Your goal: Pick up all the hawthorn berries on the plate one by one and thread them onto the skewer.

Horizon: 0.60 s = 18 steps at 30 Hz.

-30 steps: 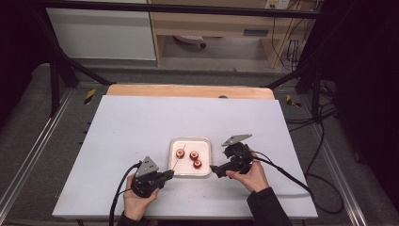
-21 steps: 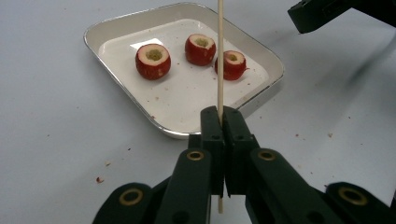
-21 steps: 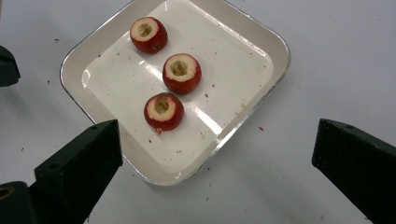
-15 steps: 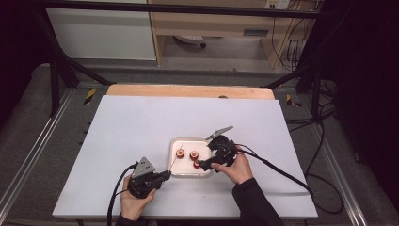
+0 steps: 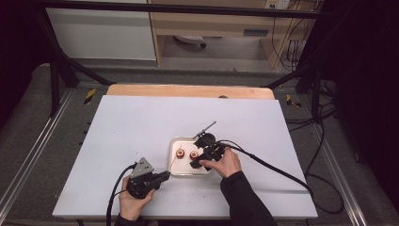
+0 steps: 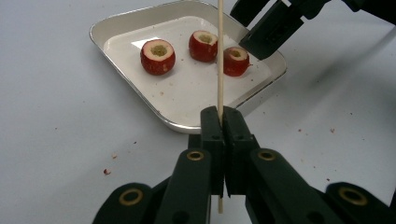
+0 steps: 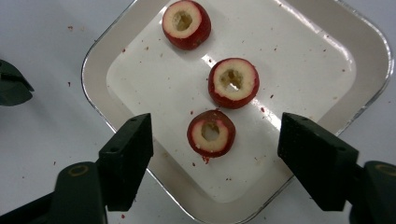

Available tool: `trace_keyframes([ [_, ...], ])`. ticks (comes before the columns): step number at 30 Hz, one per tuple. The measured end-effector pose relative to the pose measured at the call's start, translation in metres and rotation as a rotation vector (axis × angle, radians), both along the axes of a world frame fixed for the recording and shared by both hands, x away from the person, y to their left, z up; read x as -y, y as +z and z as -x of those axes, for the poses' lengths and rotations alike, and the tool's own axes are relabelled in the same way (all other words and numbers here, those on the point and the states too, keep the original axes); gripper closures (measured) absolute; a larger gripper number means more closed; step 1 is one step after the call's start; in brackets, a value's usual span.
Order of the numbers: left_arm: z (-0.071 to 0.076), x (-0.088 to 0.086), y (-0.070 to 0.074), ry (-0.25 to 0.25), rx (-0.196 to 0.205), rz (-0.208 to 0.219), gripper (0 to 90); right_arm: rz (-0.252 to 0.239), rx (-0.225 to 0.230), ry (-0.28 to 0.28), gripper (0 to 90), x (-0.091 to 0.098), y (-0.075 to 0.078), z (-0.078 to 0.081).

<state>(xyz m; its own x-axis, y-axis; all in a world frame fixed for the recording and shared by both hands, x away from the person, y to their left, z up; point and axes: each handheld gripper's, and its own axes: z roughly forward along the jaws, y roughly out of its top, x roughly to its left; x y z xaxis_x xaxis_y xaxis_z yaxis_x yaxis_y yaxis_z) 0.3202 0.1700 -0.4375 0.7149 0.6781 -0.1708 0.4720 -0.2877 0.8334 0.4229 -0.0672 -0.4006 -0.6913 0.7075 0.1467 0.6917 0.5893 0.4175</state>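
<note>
Two more fruits beside target

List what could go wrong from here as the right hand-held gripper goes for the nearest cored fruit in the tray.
1. The right hand-held gripper has just been closing, its jaws either side of the nearest cored fruit without touching; the round fruit might roll or squeeze out.
2. The thin skewer in the left hand-held gripper stands close by and could be knocked.
3. A low jaw might catch the tray rim.

No legible text, labels, nos. or signs anywhere.
</note>
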Motion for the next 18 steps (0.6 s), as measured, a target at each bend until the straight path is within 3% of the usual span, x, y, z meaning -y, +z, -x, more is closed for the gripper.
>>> trace_keyframes([
  [1, 0.002, -0.001, 0.001, 0.028, -0.018, -0.020, 88.6, 0.010, -0.014, 0.000, 29.0, -0.002, -0.001, -0.001],
  [9, 0.002, -0.003, 0.000, 0.028, -0.021, -0.017, 88.6, 0.047, -0.052, -0.037, 43.3, -0.007, -0.008, -0.005],
  [18, 0.002, -0.003, 0.000, 0.026, -0.022, -0.019, 88.6, 0.047, -0.094, -0.075, 50.0, -0.009, -0.015, -0.009],
])
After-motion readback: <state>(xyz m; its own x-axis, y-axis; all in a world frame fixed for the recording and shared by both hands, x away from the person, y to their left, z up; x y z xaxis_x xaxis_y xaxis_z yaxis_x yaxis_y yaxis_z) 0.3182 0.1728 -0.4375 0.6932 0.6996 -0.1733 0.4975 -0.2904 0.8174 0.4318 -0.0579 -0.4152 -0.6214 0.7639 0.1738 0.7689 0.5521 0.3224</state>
